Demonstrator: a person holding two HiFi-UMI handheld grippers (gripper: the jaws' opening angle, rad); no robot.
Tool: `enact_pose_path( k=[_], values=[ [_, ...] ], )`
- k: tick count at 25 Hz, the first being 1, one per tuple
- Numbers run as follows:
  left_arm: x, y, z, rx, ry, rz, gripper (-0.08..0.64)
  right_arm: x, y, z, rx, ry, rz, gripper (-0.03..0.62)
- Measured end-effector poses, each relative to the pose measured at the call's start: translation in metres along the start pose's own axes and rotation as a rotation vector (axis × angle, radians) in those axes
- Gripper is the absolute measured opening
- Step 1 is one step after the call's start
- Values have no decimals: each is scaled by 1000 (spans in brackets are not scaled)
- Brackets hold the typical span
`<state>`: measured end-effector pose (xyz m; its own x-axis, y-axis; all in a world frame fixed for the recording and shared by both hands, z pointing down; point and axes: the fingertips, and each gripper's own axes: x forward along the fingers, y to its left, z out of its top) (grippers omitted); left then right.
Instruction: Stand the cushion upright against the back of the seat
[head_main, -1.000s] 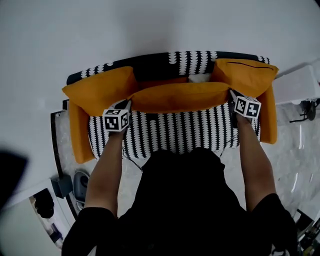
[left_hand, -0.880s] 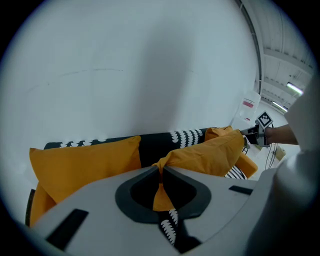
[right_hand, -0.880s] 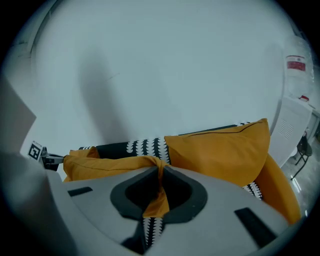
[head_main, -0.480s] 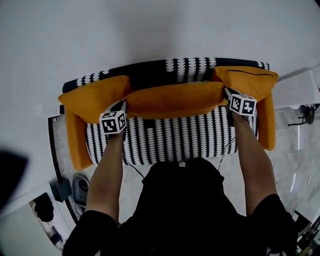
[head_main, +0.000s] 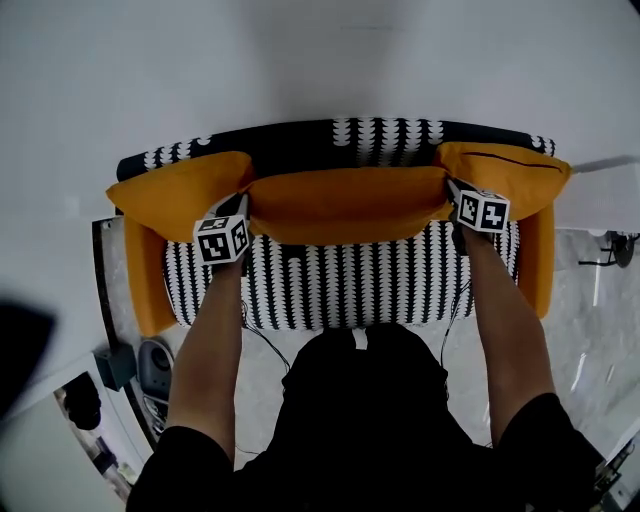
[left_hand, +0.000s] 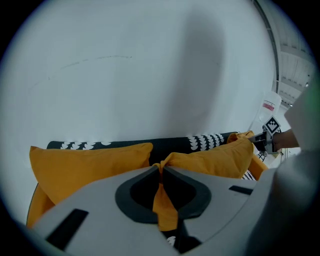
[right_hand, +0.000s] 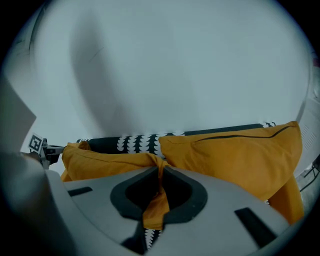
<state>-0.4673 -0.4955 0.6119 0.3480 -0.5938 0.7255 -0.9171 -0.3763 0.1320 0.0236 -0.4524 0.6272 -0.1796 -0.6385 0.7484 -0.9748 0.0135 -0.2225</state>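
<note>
Cushion (head_main: 345, 205), orange, across striped sofa (head_main: 340, 285); left corner pinched in left gripper (left_hand: 160, 172); right corner pinched in right gripper (right_hand: 161, 170).

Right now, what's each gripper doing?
Left gripper: shut on one end of the long orange fabric cushion.
Right gripper: shut on its other end.

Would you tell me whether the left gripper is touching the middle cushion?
Touching: in the left gripper view, the left gripper pinches a corner of the middle cushion.
</note>
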Motion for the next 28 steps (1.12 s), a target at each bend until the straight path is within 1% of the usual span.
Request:
enact_pose_path(
  k=[3,7,10,14,17,22,28],
  values=[
    [12,1,5,-5,2,4,38,11,-6,-4,11,19,2,55],
    [27,4,7,-56,21,5,38,21,-11,-7,7,44,4,55],
    [38,9,10,-49,41,11,38,30,-11,-6,7,65,7,55],
    [50,15,14,-75,53,15,38,40,-11,-3,-16,92,7,55],
    [52,14,23,-79,44,21,38,47,-12,-1,-31,110,6,55],
    [57,17,17,-106,46,14,38,51,-13,-1,-35,124,6,55],
    [55,15,22,-100,51,22,40,51,-14,-1,-21,145,12,57]
  ],
)
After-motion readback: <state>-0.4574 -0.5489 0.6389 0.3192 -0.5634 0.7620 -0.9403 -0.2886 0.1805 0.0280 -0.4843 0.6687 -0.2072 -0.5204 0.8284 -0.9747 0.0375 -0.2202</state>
